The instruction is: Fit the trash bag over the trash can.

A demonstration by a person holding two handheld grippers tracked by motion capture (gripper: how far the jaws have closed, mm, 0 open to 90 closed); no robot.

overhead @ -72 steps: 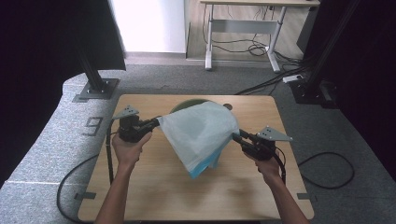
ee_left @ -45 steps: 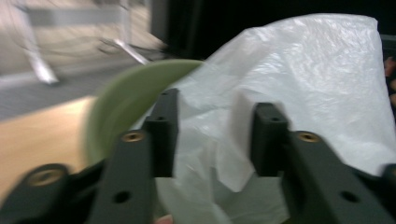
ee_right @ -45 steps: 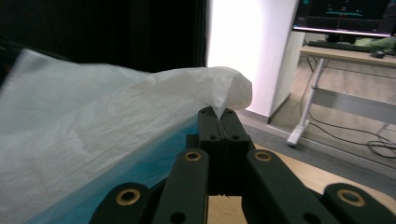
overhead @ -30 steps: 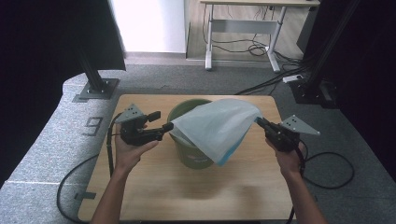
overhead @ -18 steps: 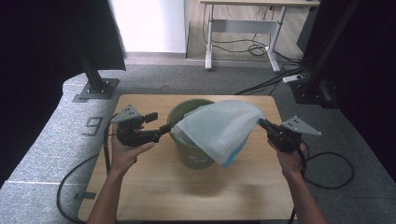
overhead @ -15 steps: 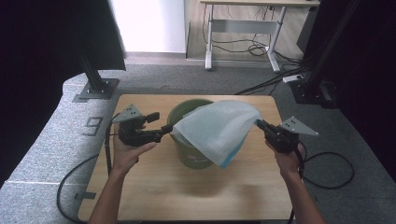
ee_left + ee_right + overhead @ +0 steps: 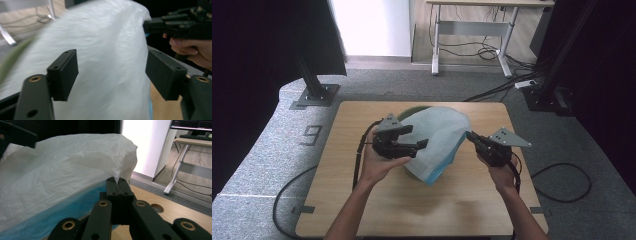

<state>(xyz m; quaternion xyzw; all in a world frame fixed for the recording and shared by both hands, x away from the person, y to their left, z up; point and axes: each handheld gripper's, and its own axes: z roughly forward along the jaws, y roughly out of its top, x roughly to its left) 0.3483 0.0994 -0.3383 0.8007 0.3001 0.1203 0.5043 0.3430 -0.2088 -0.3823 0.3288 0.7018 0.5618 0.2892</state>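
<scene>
Grey carpet floor [image 7: 272, 165], white desk [image 7: 472, 25], black curtains [image 7: 257, 45].

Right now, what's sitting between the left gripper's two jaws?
In the left gripper view, the white plastic bag spans the gap between the open jaws of the left gripper, whose pads stand clear of it. The right gripper pinches the bag's edge.

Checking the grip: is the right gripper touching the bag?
Touching. In the right gripper view the right gripper has its jaws shut on the bag's edge.
</scene>
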